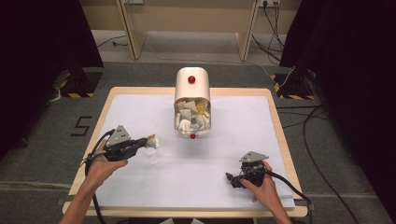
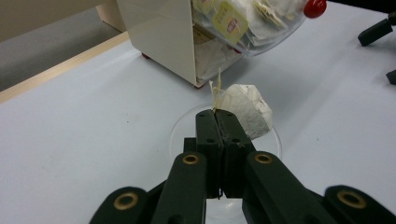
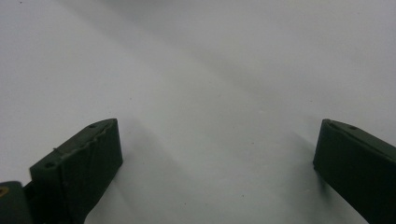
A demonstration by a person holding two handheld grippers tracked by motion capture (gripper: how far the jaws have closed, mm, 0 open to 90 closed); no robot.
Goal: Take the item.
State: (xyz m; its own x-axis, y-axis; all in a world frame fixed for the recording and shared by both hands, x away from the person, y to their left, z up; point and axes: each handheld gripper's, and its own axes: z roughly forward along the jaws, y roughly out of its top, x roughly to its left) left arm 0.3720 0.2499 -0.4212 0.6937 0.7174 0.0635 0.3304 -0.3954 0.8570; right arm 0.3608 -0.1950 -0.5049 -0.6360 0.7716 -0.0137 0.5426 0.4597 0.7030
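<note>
My left gripper [image 2: 216,114] was clamped tight on the paper tag end of a white pyramid tea bag [image 2: 245,112], jaws pressed flat together with only that sliver of tag between them. The bag hung off the tips, directly above the rim of a clear, low glass cup [image 2: 275,140] on the white table sheet [image 1: 233,154]. In the high view the same left gripper [image 1: 141,141] sat just beside the cup [image 1: 152,154], well short of the cream rounded dispenser box with red knobs [image 1: 192,84], whose clear front bin held more tea bags. My right gripper [image 1: 232,179] rested low near the table's right front, jaws spread wide, holding nothing. Risks as I judged them: the grip was on thin tag only, so the tag could tear or slip and drop the bag early; the bag hung off to one side, so a release might land it on the rim or outside; the light cup could tip if my jaws nudged it going down.
</note>
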